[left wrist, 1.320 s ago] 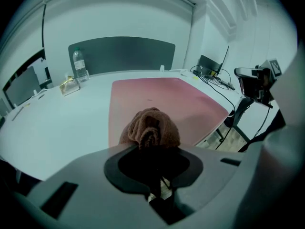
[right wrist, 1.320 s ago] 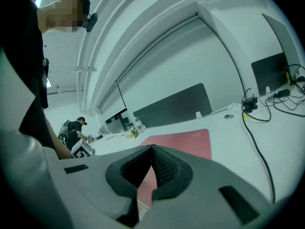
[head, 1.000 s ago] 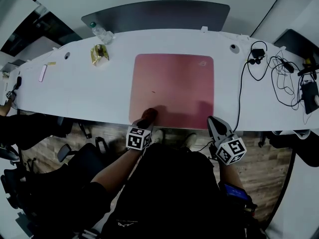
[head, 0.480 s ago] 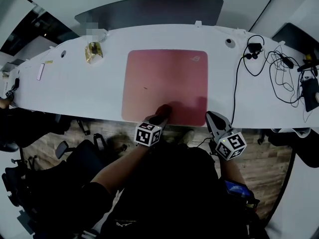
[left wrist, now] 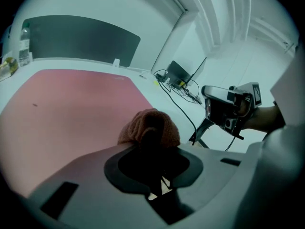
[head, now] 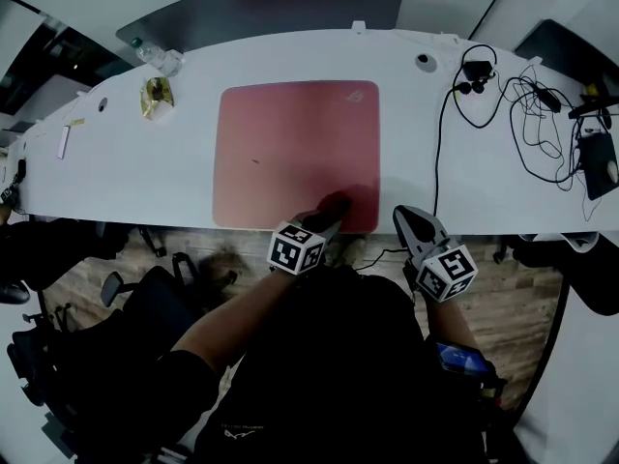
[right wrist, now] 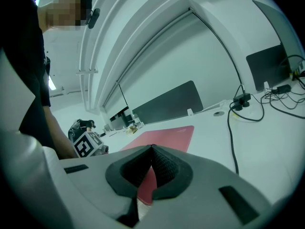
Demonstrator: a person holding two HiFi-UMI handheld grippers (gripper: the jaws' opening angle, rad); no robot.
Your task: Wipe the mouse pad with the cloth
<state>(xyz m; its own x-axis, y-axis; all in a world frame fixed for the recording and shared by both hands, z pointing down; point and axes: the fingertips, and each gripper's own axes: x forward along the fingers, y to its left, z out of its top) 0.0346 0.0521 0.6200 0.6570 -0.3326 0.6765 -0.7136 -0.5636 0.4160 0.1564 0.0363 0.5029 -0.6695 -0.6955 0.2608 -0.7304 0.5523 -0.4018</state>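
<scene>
The left gripper [head: 327, 217] has its fingers clenched on the bunched brown cloth [head: 335, 204], pressed onto the near right corner of the pink mouse pad [head: 290, 133] in the middle of the white tabletop [head: 145, 172]. The right gripper [head: 410, 222] hangs just off the near edge to the right, fingers closed together on nothing. To wipe well, the cloth likely needs even downward pressure and overlapping strokes toward the far and left parts of the pad, with a firm grasp so the wad does not slip free.
</scene>
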